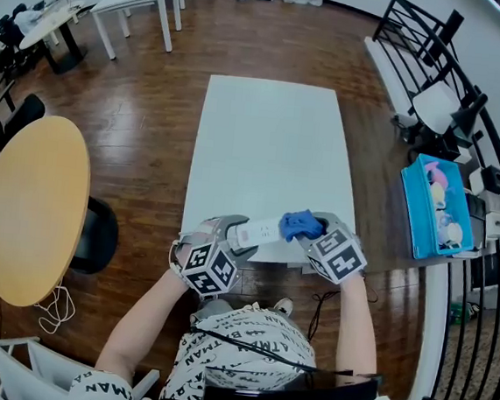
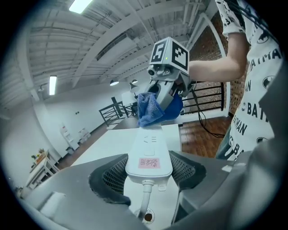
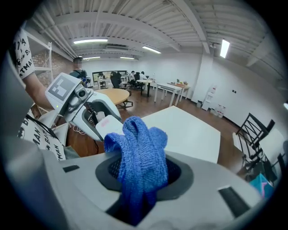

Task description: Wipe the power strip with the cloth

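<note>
A white power strip [image 2: 149,152] with a pink label is clamped between the jaws of my left gripper [image 2: 148,173], cord end toward the camera. It is held above the near edge of the white table [image 1: 264,143]. My right gripper [image 3: 141,173] is shut on a bunched blue cloth [image 3: 138,155]. In the left gripper view the blue cloth [image 2: 153,108] rests on the far end of the strip. In the head view the power strip [image 1: 256,232] lies between the left gripper [image 1: 229,237] and right gripper [image 1: 312,236], the blue cloth [image 1: 300,223] at its right end.
A round yellow table [image 1: 34,205] stands at the left, with a black chair [image 1: 97,237] beside it. A blue bin [image 1: 436,208] of items sits at the right by black railings [image 1: 483,156]. White desks [image 1: 137,4] stand further back.
</note>
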A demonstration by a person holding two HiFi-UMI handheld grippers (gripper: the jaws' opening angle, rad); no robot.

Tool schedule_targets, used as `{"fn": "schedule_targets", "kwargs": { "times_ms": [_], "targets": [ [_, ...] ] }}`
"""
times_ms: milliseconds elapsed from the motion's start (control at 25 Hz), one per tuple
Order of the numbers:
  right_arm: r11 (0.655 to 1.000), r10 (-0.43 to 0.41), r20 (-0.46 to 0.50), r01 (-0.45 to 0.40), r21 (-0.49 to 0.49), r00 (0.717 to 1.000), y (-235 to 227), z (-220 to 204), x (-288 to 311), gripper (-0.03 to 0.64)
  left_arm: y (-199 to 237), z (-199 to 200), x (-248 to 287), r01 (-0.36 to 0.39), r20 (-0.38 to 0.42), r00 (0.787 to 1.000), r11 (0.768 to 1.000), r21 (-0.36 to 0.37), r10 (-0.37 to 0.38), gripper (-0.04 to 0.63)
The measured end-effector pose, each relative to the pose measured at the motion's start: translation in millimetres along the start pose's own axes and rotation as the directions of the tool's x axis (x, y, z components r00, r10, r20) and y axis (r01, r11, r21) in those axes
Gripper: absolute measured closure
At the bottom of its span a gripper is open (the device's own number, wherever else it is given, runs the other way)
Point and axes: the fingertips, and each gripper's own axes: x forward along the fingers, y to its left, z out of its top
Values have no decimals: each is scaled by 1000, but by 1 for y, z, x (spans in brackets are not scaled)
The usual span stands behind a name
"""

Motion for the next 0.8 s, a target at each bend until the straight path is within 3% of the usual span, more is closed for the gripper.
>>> {"fn": "schedule_targets", "kwargs": {
  "times_ms": [320, 480, 800],
  "targets": [
    [990, -125, -63, 128, 52, 990, -54, -35, -22, 474, 5, 0, -9, 1, 7, 1000, 1000, -18, -1, 311],
    [984, -154, -33, 156, 87, 988, -68, -33, -35, 474, 10, 0, -8, -3, 2, 1000, 1000, -20, 3, 311],
    [995, -93, -27, 95, 44, 995, -39, -19, -16, 474, 8, 3, -1, 4, 2, 1000, 1000, -27, -4, 311]
  ]
}}
